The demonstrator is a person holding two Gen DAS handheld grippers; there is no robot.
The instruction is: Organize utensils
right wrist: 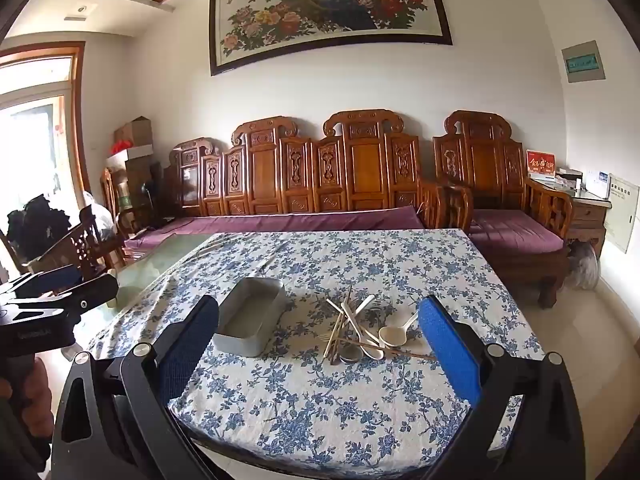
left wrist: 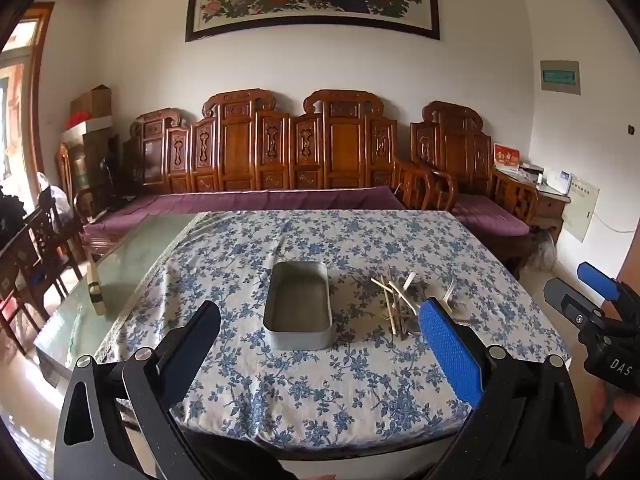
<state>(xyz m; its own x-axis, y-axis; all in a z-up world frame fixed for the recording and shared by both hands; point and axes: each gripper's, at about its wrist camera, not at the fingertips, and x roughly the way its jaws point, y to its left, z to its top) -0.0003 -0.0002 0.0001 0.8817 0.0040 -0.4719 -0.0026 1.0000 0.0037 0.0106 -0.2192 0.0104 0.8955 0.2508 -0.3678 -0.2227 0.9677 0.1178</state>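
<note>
The left gripper (left wrist: 320,332) hangs nearest, its jaws spread as wide as they go around nothing, one blue textured pad (left wrist: 450,350) facing a black finger. The right gripper (right wrist: 318,330) is equally wide and empty; its black body (left wrist: 608,336) carries the letters "DAS". Ahead of both, a rectangular metal tin (left wrist: 298,310) with rounded corners sits empty on the counter (right wrist: 320,412), which wears a blue-flowered cloth. Just right of the tin lies a loose pile of utensils (right wrist: 360,334): thin wooden chopsticks crossed over white plastic spoons, with one metal spoon bowl at the near edge. Beyond the tin stands a carved wooden bench (left wrist: 296,152) with purple cushions, under a framed peony painting (right wrist: 332,12).
</note>
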